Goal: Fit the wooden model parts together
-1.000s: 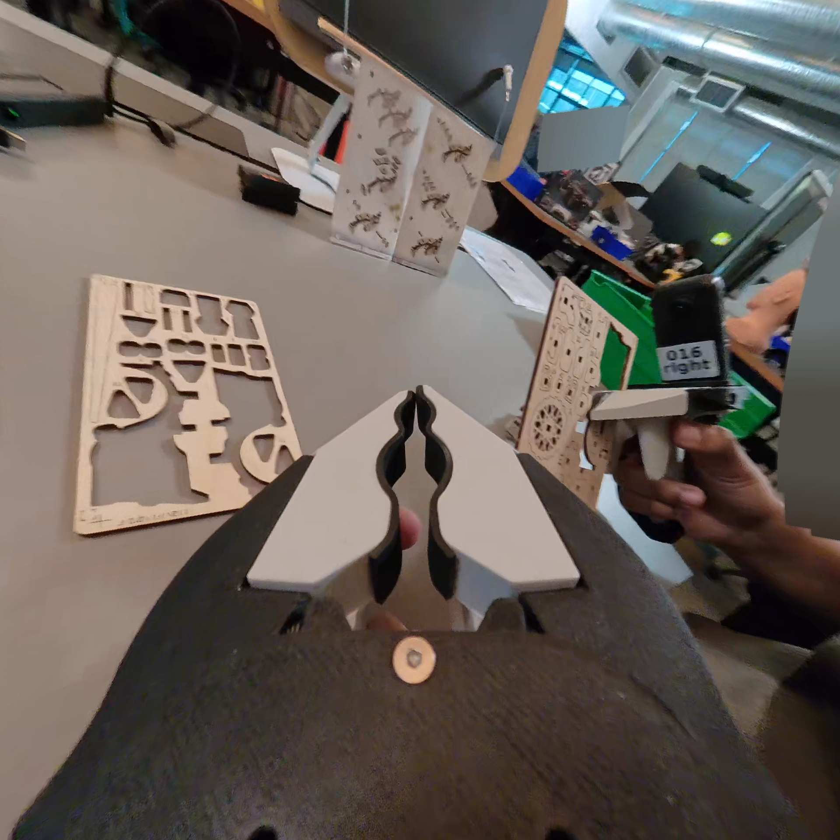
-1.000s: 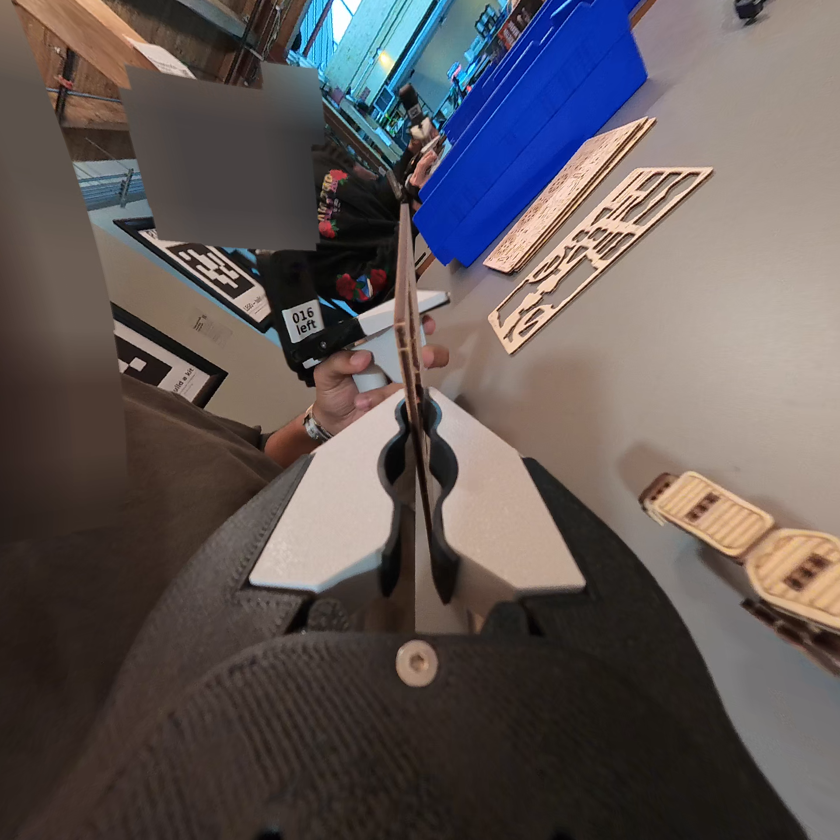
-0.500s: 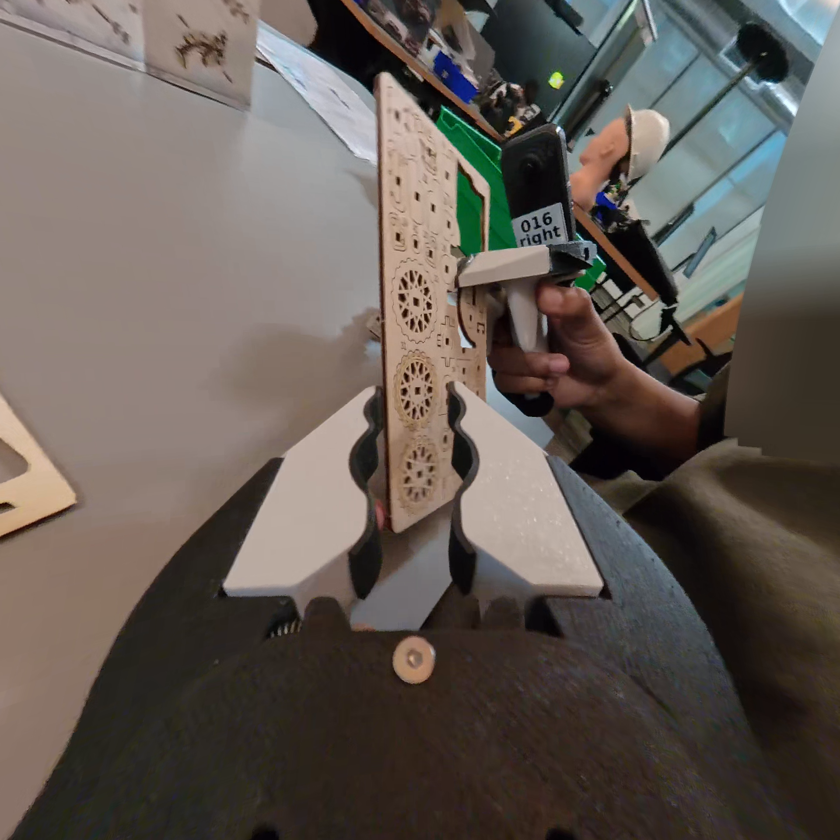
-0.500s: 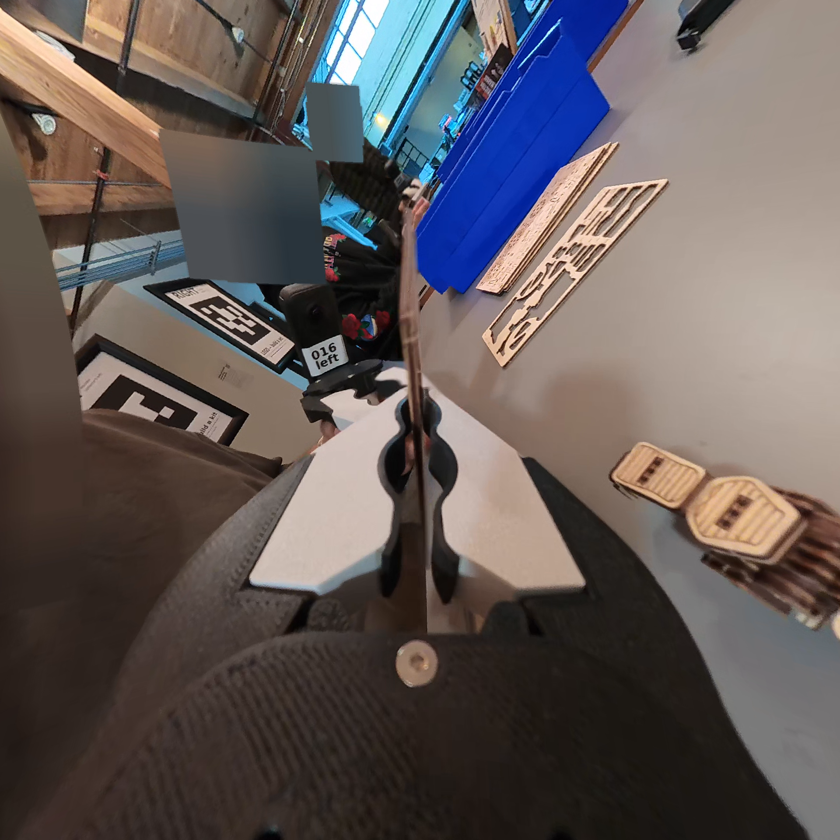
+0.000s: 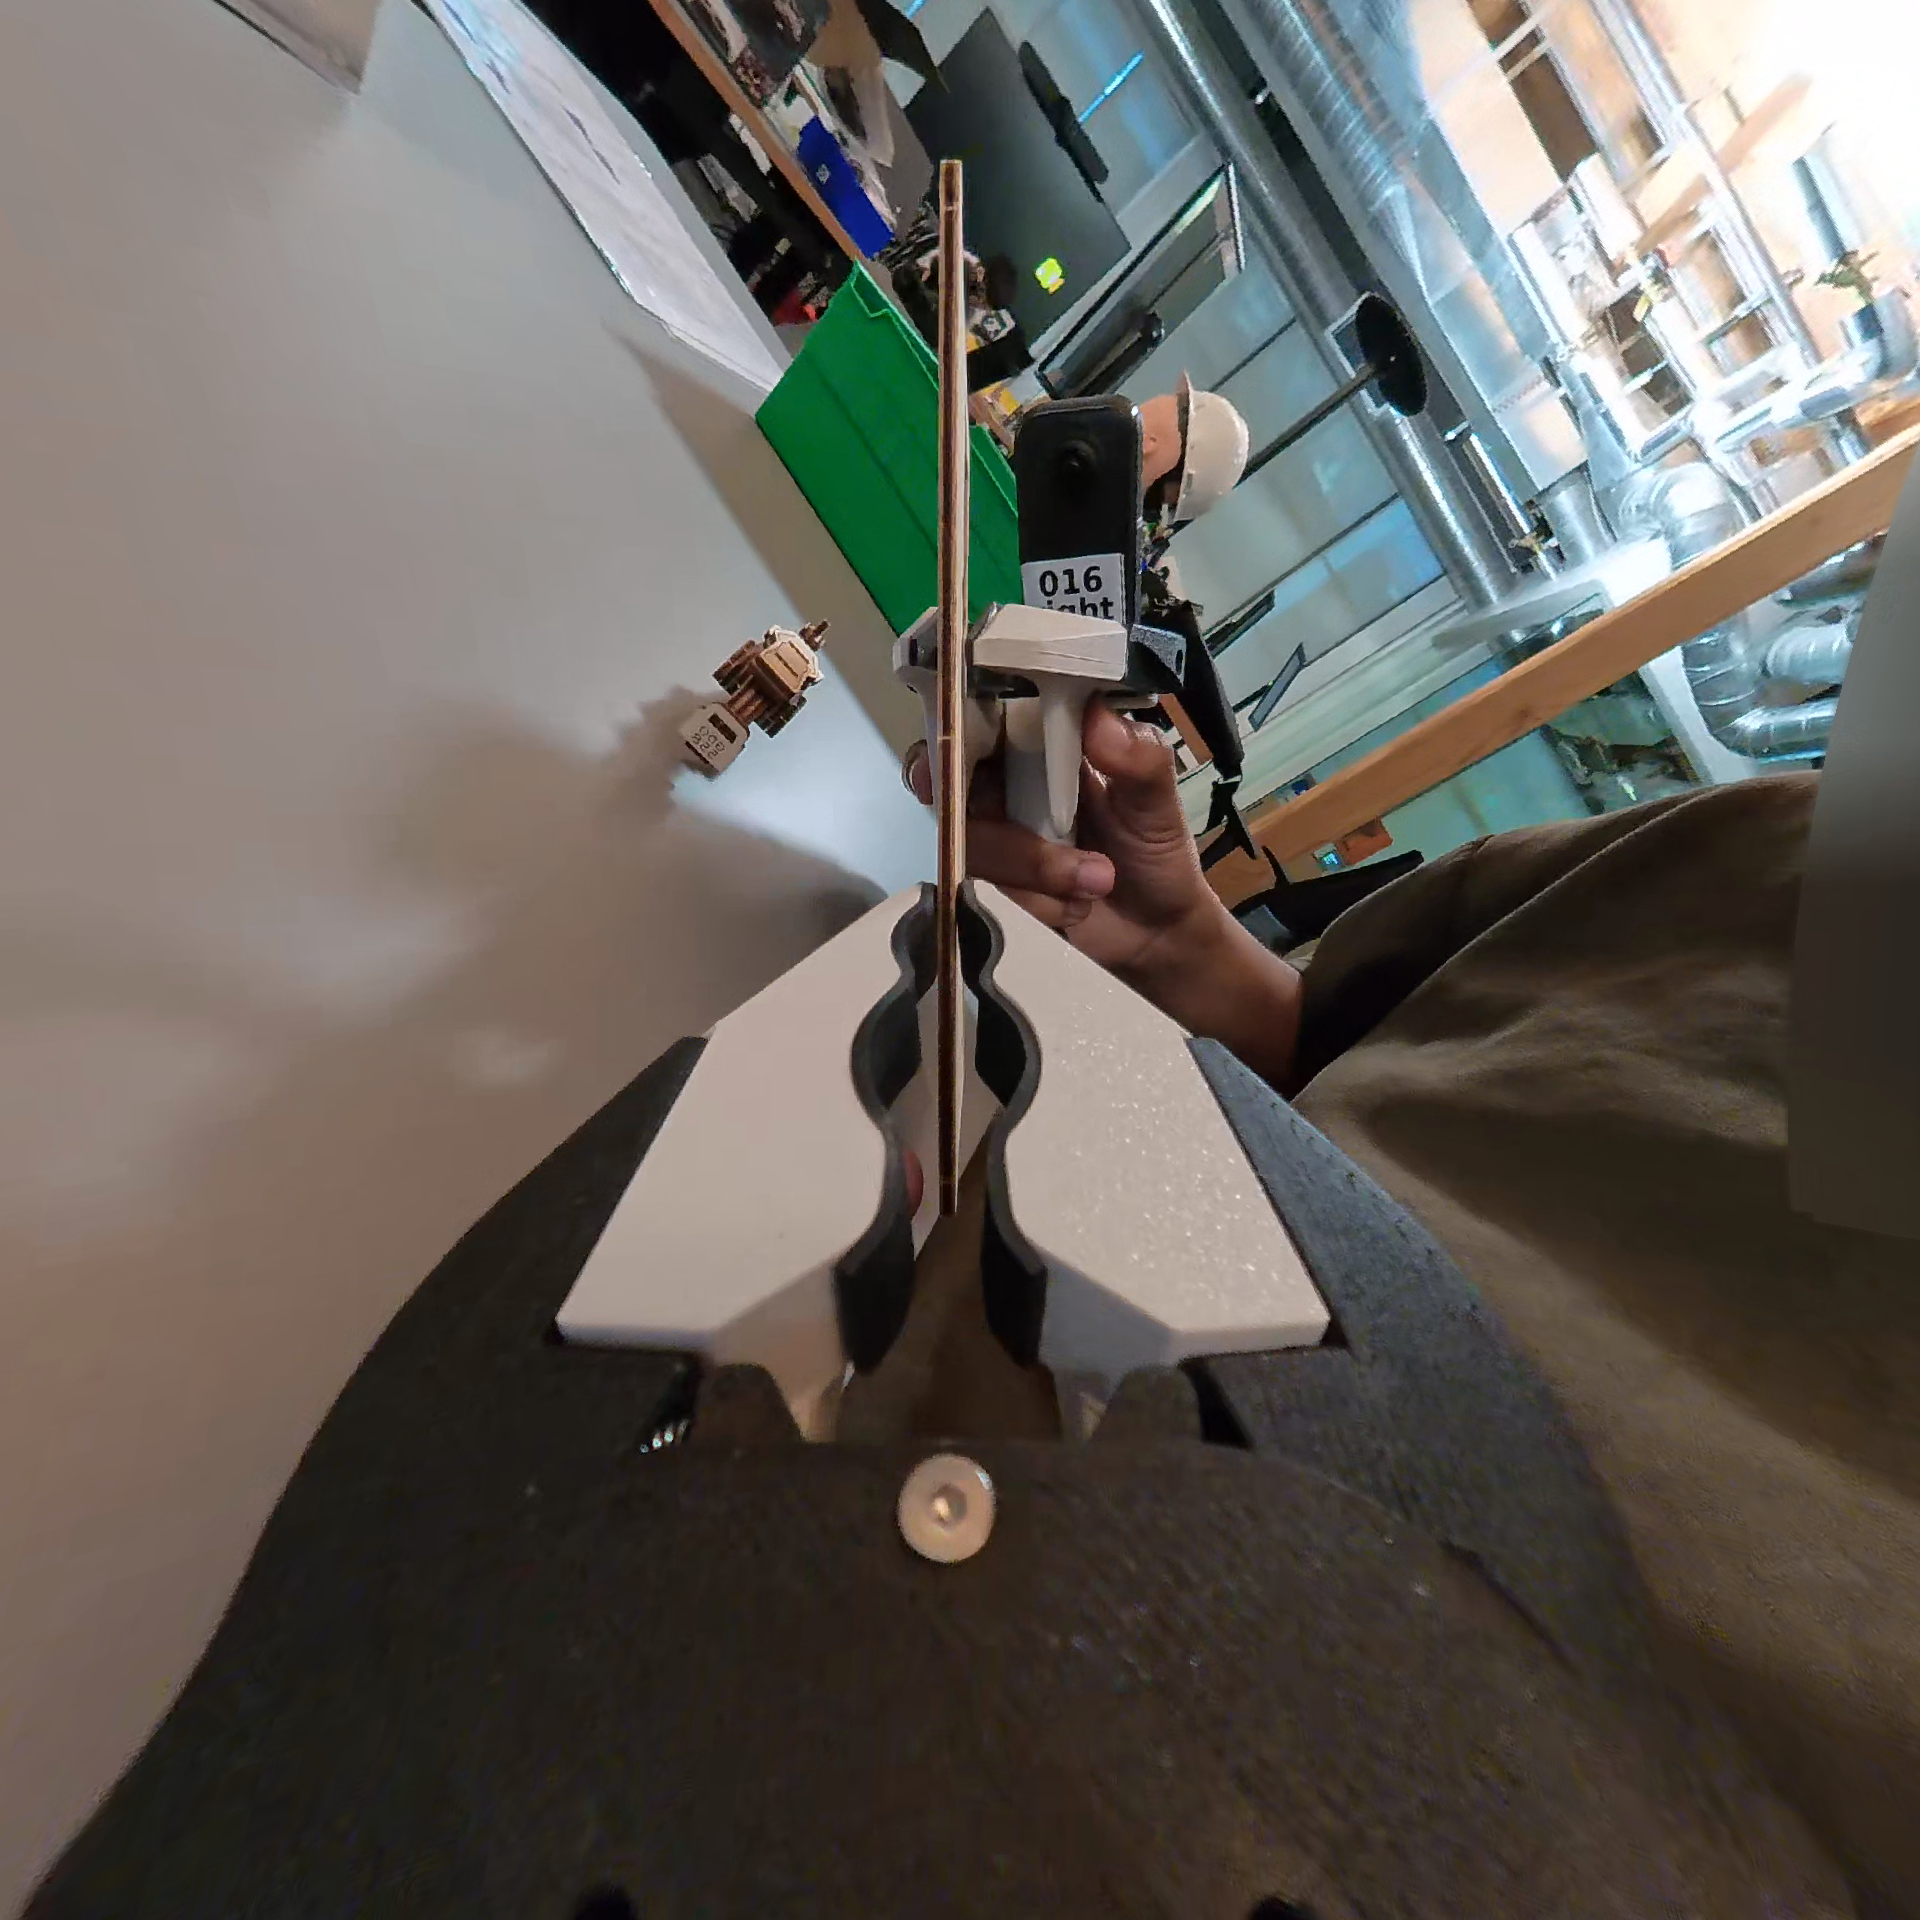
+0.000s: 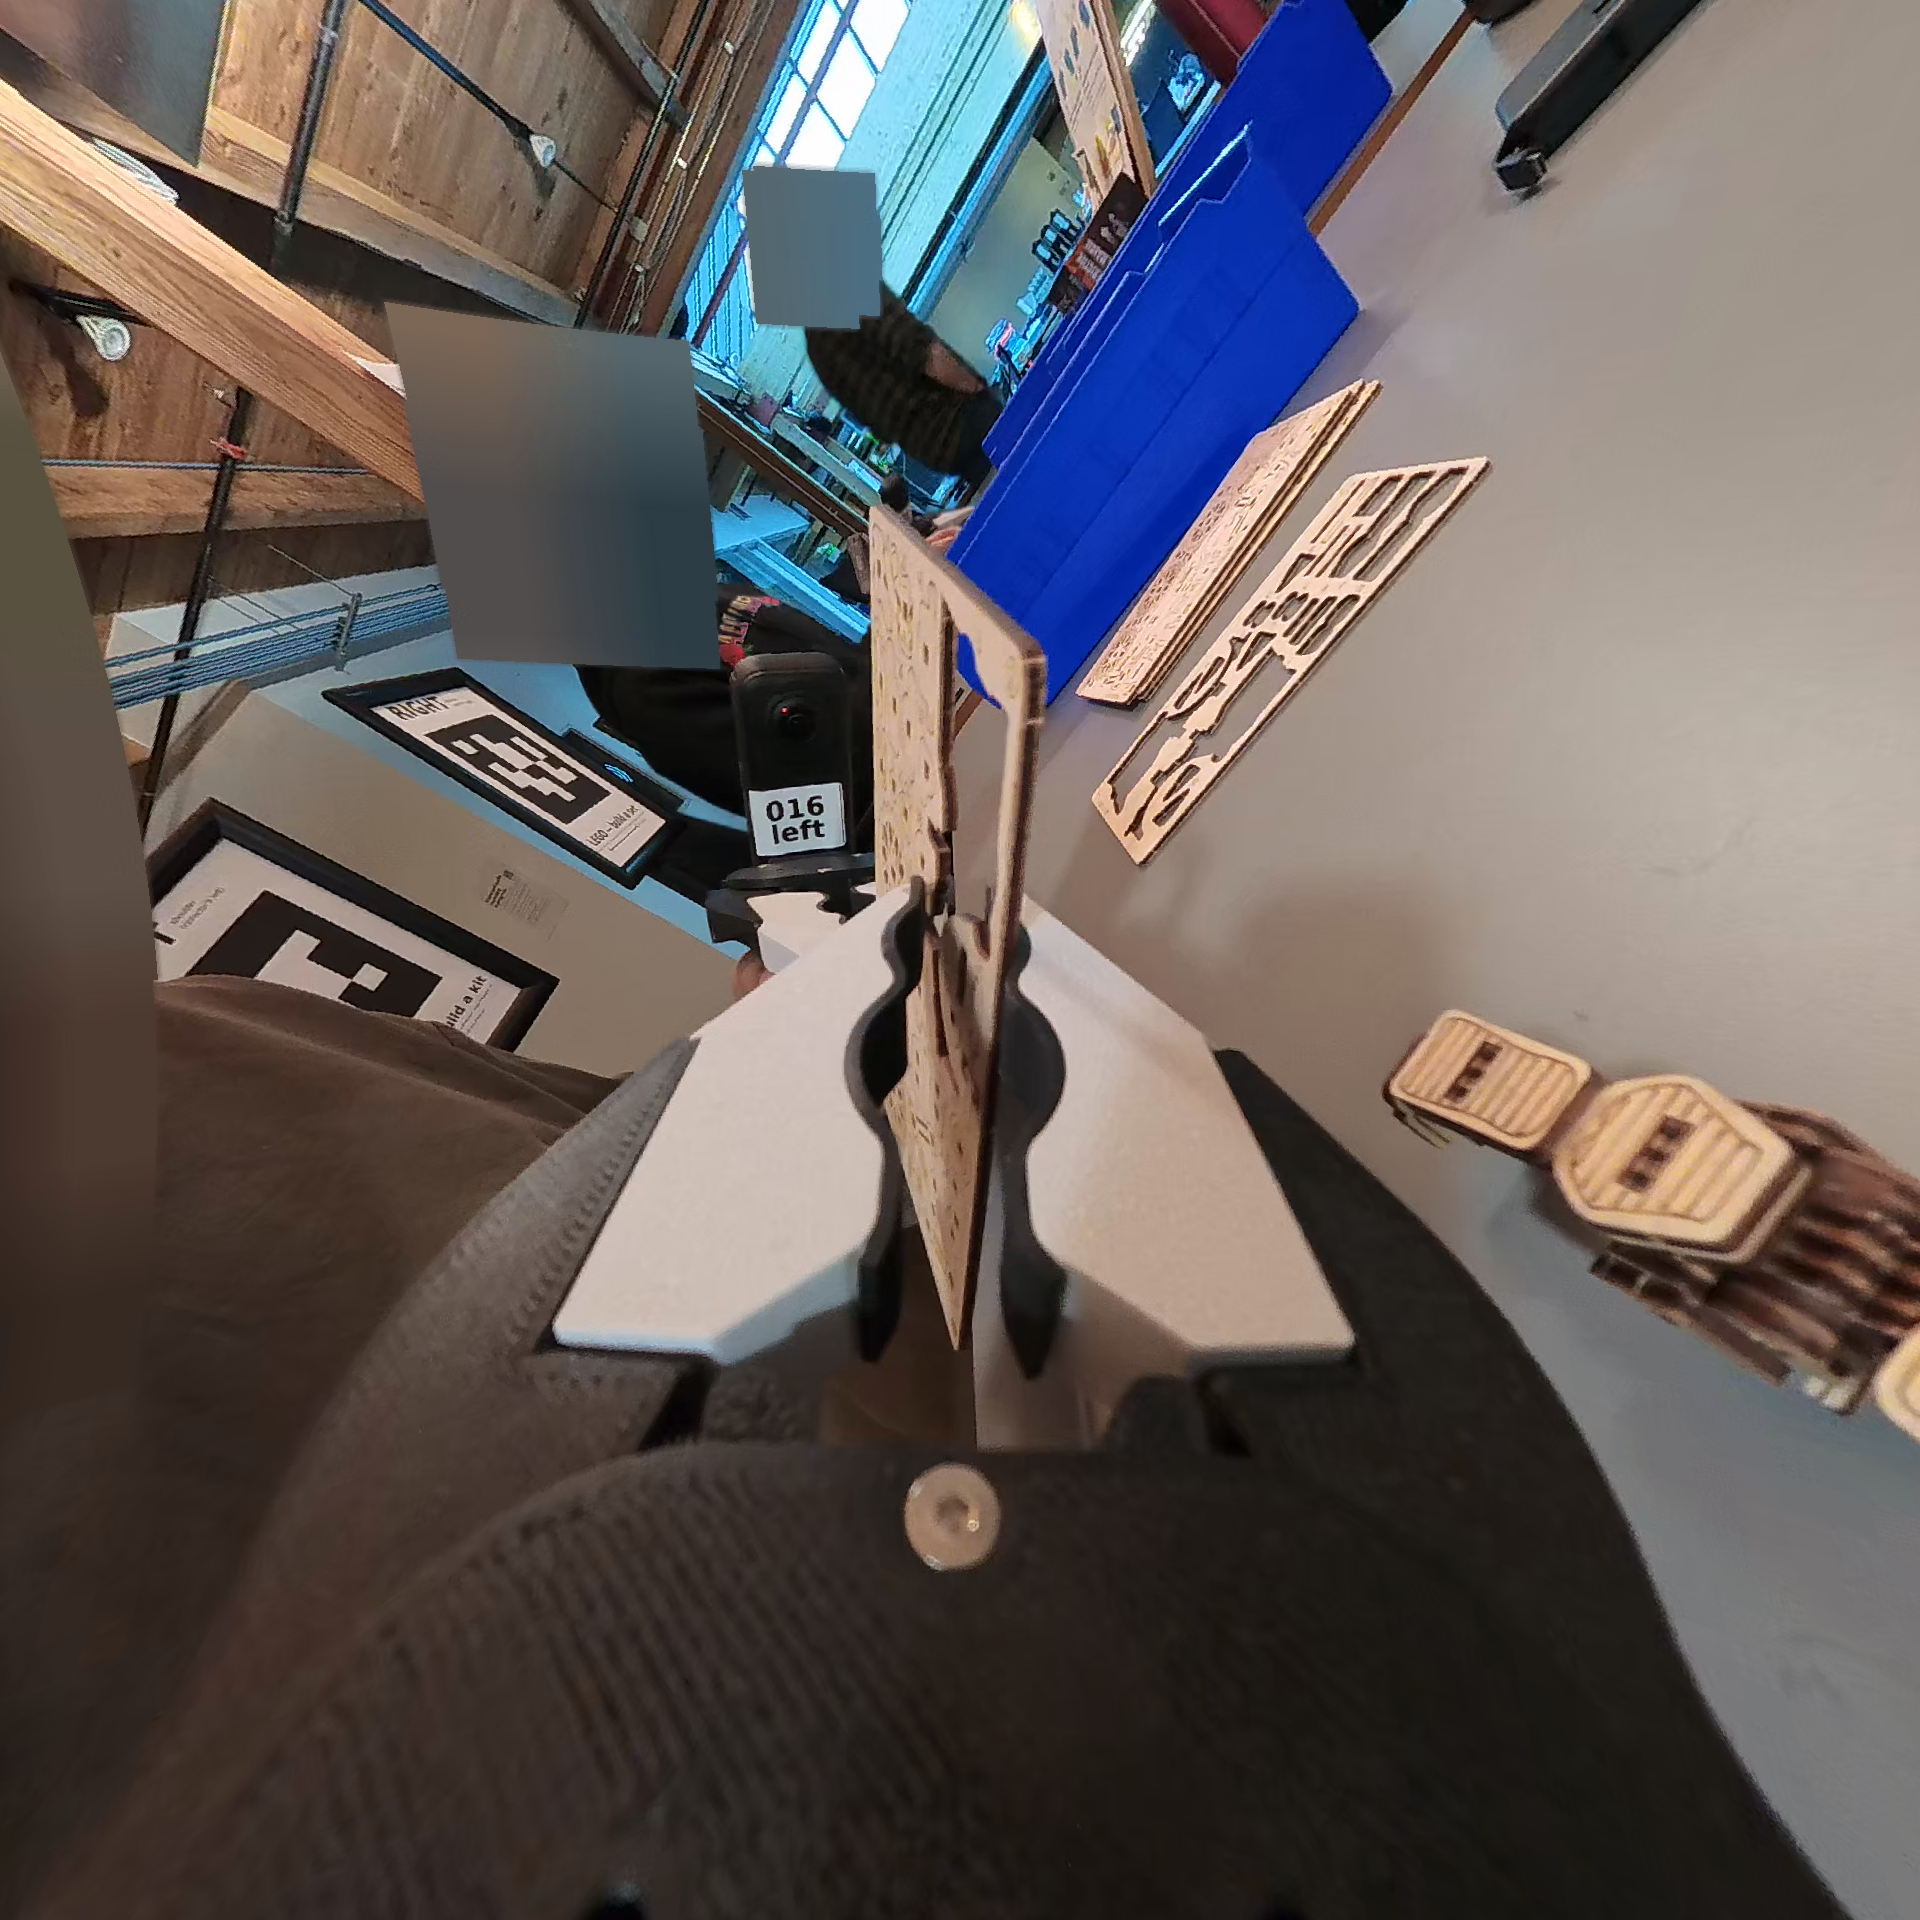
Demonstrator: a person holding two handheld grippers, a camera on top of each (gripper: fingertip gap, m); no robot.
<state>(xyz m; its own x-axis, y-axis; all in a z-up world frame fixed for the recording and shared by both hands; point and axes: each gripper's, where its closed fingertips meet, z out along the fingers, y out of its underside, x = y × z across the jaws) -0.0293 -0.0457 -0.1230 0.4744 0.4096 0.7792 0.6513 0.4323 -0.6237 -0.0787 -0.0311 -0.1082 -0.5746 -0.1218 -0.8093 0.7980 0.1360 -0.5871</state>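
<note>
A thin wooden parts sheet (image 5: 948,520) with cut gears stands upright between both grippers. My left gripper (image 5: 948,899) is shut on its near edge, which shows edge-on. My right gripper (image 5: 951,649) sits around the sheet farther up. In the right wrist view the sheet (image 6: 914,675) leans slantwise across my right gripper (image 6: 961,914), whose jaws stand wider than the sheet is thick. The left gripper (image 6: 810,920) shows behind it. A partly built wooden model (image 6: 1662,1164) lies on the grey table (image 6: 1558,831); it also shows in the left wrist view (image 5: 764,681).
An emptied wooden sheet (image 6: 1288,655) and a stack of uncut sheets (image 6: 1236,540) lie on the table beside blue bins (image 6: 1174,343). A green bin (image 5: 883,436) and paper sheets (image 5: 644,218) sit at the far edge. A person's olive sleeve is close on one side.
My left gripper swung from the table to the sheet, opened around it and shut on its edge. My right gripper's jaws have parted and the sheet now sits slantwise in them.
</note>
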